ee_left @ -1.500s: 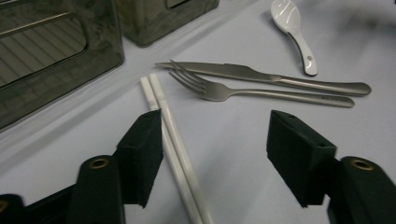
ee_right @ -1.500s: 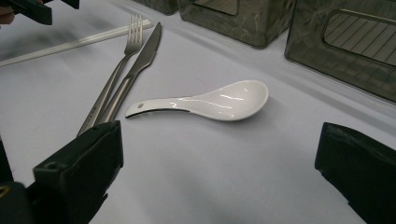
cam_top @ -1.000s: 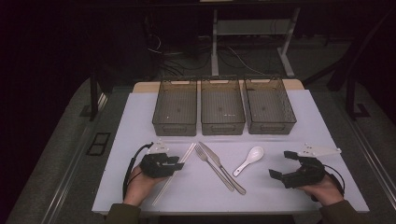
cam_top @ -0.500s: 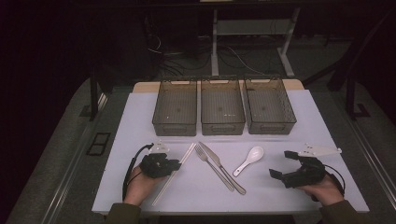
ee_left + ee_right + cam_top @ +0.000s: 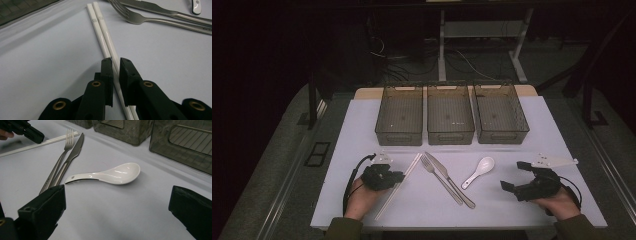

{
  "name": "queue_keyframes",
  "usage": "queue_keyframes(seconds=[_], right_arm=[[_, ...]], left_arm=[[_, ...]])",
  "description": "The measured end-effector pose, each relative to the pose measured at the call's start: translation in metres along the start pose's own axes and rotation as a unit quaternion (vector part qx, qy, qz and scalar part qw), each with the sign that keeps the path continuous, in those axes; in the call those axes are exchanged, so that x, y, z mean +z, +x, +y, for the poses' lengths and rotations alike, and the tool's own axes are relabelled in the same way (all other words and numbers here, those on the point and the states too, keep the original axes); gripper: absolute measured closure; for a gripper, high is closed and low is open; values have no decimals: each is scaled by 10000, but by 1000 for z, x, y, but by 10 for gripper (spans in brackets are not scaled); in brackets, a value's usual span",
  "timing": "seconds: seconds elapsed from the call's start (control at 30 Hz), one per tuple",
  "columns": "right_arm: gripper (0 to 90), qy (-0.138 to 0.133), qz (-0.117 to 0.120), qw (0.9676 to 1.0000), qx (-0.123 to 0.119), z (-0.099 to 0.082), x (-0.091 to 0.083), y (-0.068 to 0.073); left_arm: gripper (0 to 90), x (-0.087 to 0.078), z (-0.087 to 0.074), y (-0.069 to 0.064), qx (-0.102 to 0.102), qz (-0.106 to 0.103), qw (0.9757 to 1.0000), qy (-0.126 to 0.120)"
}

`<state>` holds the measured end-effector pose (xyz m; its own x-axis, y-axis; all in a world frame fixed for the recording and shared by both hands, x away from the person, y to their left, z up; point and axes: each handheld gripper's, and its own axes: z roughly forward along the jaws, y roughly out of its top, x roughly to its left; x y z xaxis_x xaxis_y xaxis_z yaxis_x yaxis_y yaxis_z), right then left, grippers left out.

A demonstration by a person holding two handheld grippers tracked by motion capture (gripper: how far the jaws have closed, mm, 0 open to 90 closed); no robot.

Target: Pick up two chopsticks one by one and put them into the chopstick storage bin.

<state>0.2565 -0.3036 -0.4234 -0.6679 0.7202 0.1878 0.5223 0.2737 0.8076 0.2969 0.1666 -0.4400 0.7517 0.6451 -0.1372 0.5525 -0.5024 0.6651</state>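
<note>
Left gripper (image 5: 115, 65) on white chopsticks (image 5: 103, 40)

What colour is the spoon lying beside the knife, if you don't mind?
Glossy white; the spoon shows best in the right gripper view.

Chopsticks (image 5: 105, 37): each of the 2 is showing a small square stamped mark near its top end, too small to read. Knife (image 5: 175, 18): faint engraved lettering is appearing on the handle, illegible. No other text is showing.
</note>
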Motion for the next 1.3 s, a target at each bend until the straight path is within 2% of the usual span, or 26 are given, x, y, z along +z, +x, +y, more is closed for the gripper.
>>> queue_keyframes(seconds=[0.33,0.4,0.67,0.8,0.87,0.93,1.0,1.3], right_arm=[[11,-3,-4,10000,-9,0,0,0],[11,-4,-1,10000,-12,0,0,0],[11,2,-8,10000,2,0,0,0],[11,1,-15,10000,6,0,0,0],[11,6,-20,10000,11,0,0,0],[11,3,-24,10000,15,0,0,0],[11,4,-28,10000,21,0,0,0],[11,22,-29,10000,30,0,0,0]], left_arm=[[809,0,0,0,19,70,10000,50],[810,-1,0,0,67,173,9998,70],[802,-2,0,1,125,348,9993,105],[798,-2,0,-1,146,543,9983,144],[788,-1,0,-1,123,546,9984,117],[779,0,0,0,220,595,9978,177],[777,0,0,-1,224,613,9977,172],[805,2,-5,-4,21,700,9975,-33]])
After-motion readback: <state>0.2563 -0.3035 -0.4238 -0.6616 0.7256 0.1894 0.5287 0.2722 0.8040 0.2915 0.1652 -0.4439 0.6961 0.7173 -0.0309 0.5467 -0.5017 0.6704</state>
